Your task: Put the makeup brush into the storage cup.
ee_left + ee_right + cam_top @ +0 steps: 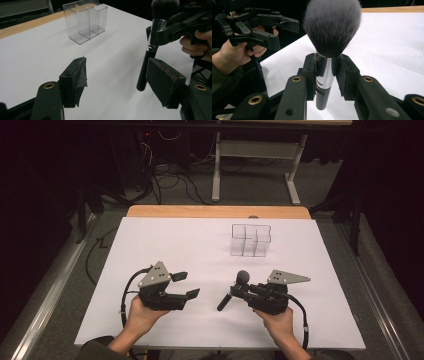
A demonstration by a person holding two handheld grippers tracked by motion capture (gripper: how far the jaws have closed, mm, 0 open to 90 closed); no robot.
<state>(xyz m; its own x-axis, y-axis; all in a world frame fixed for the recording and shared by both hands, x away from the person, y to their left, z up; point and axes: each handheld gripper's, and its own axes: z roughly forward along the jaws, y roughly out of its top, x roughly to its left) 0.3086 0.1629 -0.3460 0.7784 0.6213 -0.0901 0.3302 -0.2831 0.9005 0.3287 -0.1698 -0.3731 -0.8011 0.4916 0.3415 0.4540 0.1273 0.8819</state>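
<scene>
Clamped between the two black pads of my right gripper [327,72] is a makeup brush [329,47], pinched at the silver ferrule just under its bristles. From the right gripper view the grey, dark-tipped bristle head fans out above the jaws, and the black handle drops below them toward the table. In the high view the brush [234,290] sticks out from the front of that gripper [239,289], its bristle head pointing toward the far side of the table and its handle slanting back toward me and to my left, over the white sheet [210,250]; I cannot tell whether the handle's end touches the sheet.

My left gripper [186,285] stands with its jaws wide apart and nothing between them. In the left gripper view its two padded fingers [76,77] frame bare white sheet, and the brush [150,50] hangs just beside the right-hand pad, apart from it. My left hand [140,312] and right hand [277,320] rest low near my edge of the table, the two grippers near each other but not touching.

Farther out, well apart from both grippers, a clear plastic organiser [250,240] stands upright on the sheet, split into several compartments. Beyond the sheet runs the wooden table edge [215,211].
</scene>
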